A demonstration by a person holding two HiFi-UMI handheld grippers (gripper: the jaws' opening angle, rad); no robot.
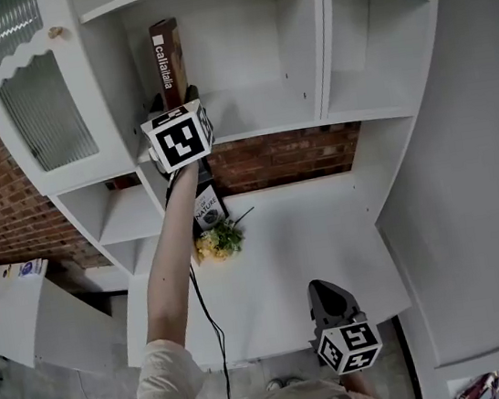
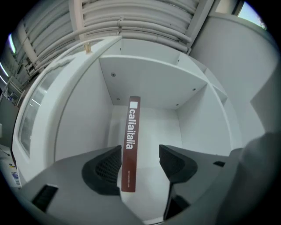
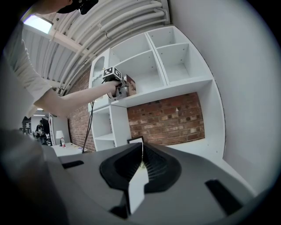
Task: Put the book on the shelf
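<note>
One book [image 1: 169, 62] stands upright on the shelf [image 1: 266, 120], upper centre, between the spread jaws of the left gripper [image 2: 140, 163]. The right gripper [image 3: 141, 163], at the bottom, has its jaws pressed together.

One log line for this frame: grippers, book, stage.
left gripper: open, at shelf | book: upright on shelf, between jaws, unclamped | right gripper: shut, empty, low | stage: book placed

Smooth matt white paint on shelf [image 1: 256, 115] and worktop [image 1: 309, 232]; rough red brick on wall [image 1: 280, 157]; ribbed glass in cabinet door [image 1: 44, 112]; smooth maroon spine on book [image 2: 130, 140]; matt dark plastic on left tongs [image 2: 140, 160], dimpled pads [image 2: 107, 166]
</note>
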